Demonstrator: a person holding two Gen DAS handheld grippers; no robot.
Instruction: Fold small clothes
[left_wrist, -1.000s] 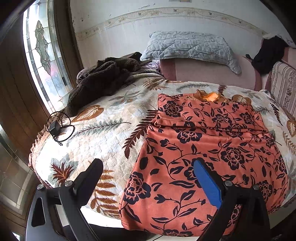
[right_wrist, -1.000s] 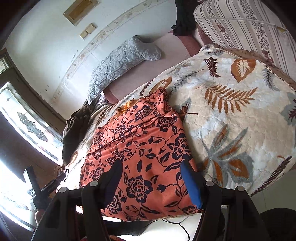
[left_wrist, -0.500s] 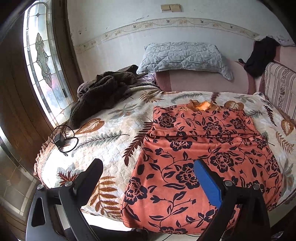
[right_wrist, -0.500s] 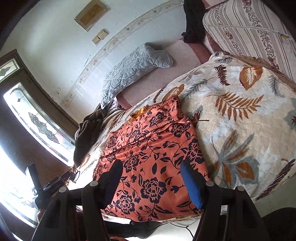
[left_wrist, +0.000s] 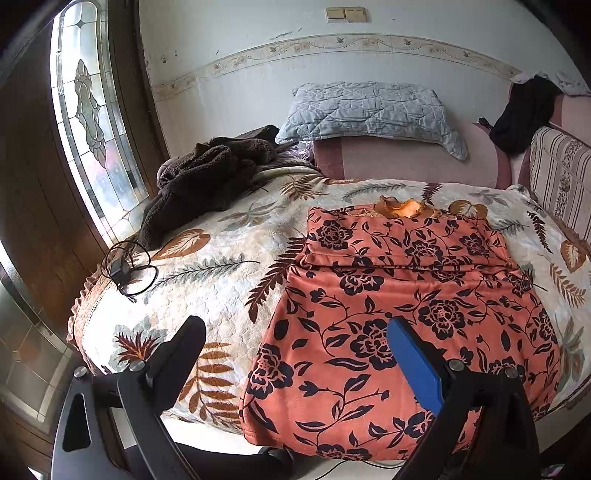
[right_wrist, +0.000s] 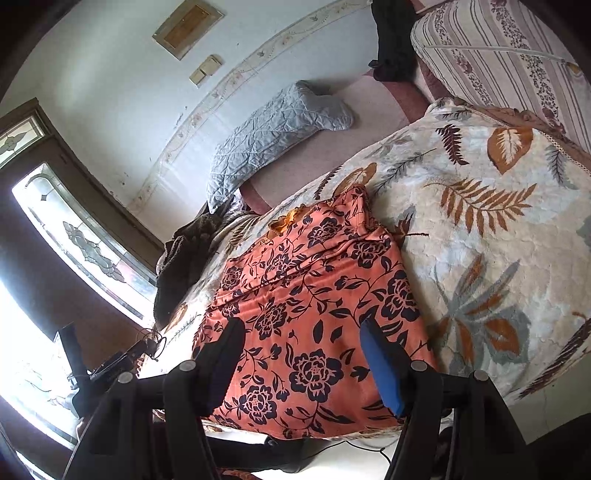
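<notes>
Orange floral garment (left_wrist: 402, 295) lies spread flat on the leaf-print bedspread (left_wrist: 221, 266), near edge hanging slightly over the near side of the bed, far end already showing one crosswise fold line with a bit of lighter fabric poking out past it. Left gripper (left_wrist: 295, 354) hovers above the near left part of the cloth, jaws wide apart, nothing between them; its left finger sits over bare bedspread, the blue-padded right one over the garment. Right gripper (right_wrist: 303, 350) hangs over the near right part of the same cloth, jaws likewise apart and empty, both fingers over fabric, no contact visible. Looks like a between-folds step: hands off, lining up for the next grab. Next move likely calls for dropping each gripper onto a near corner or the near hem, pinching through the top layer only, then carrying it toward the far fold line. Brown fleece pile (left_wrist: 207, 177) and cable (left_wrist: 125, 269) on the far left are well clear.
</notes>
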